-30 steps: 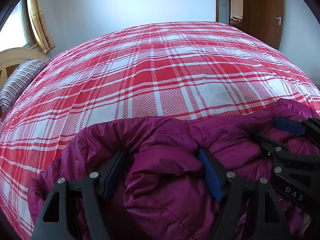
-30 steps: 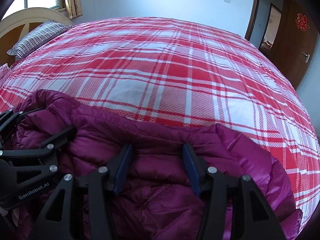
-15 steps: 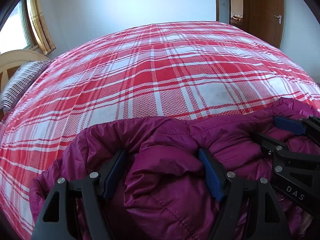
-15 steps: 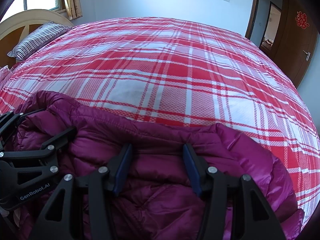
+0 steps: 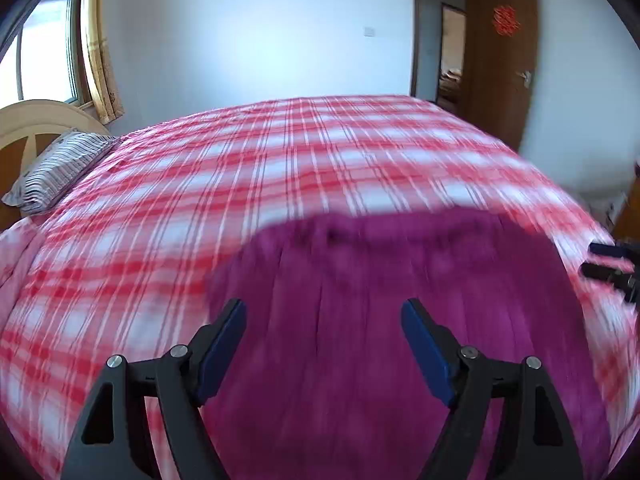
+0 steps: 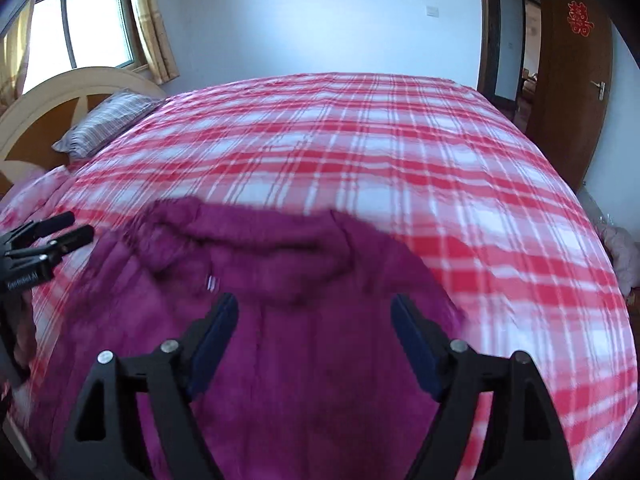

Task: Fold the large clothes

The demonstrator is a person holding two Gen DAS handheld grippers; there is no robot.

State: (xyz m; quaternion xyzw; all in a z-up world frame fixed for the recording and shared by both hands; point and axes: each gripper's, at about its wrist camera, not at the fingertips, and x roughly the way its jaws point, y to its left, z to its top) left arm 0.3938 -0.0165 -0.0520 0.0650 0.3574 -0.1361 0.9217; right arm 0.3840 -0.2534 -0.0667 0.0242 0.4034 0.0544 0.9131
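A purple padded jacket (image 5: pixel 380 272) lies spread on the red plaid bed cover (image 5: pixel 280 160), blurred by motion. My left gripper (image 5: pixel 322 306) hangs above its near part, open, nothing between the blue pads. In the right wrist view the jacket (image 6: pixel 320 272) shows a hood or collar at its far edge. My right gripper (image 6: pixel 315 299) hovers over it with its jaws opening and nothing between them. Each gripper shows at the edge of the other's view: the right one (image 5: pixel 608 260) at far right, the left one (image 6: pixel 60 228) at far left.
A striped pillow (image 6: pixel 108 124) and a curved wooden headboard (image 6: pixel 48 104) are at the left end of the bed. A brown door (image 6: pixel 572 80) stands open at the right. Pale pink cloth (image 6: pixel 620 256) lies by the bed's right edge.
Both grippers let go of the bunched jacket and pulled up and back. The jacket now lies flatter on the bed, and more of the room shows.
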